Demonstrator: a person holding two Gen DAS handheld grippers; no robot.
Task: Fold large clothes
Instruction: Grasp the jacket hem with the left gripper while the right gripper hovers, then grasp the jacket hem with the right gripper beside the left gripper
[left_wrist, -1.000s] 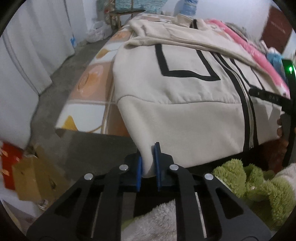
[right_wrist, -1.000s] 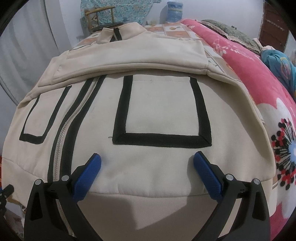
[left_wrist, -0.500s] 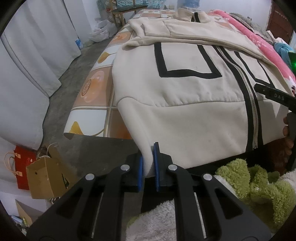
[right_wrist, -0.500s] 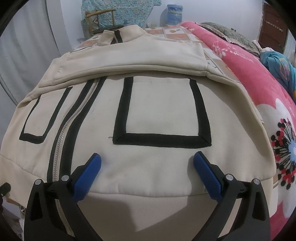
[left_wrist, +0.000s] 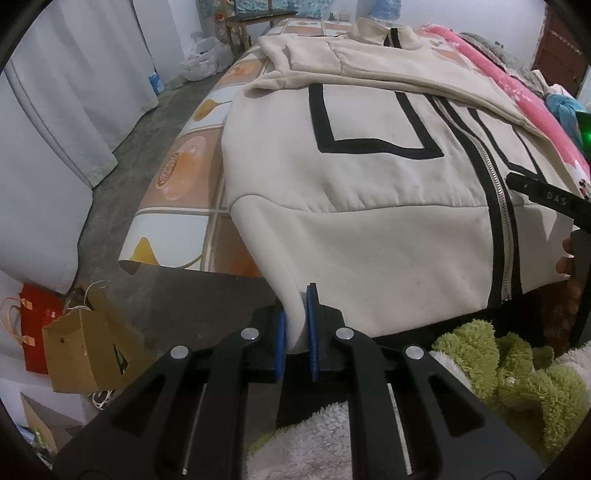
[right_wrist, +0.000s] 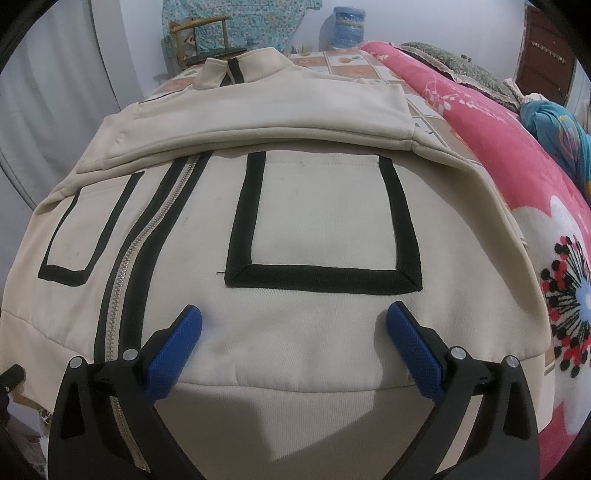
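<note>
Your left gripper has its blue pads clamped on the bottom-left corner of the cream jacket, right at the ribbed hem where it droops off the bed edge, while your right gripper is spread wide with nothing between the pads, just over the hem near the black-outlined pocket. The jacket's lying front-up on the bed, sleeves folded across the chest. Looks like thick fleece, so expect it soft, floppy and a bit heavy; I'd pinch the hem band at the other corner. The left view shows the overhang, the floor and the paper bag; only the right view shows the pink floral blanket alongside.
</note>
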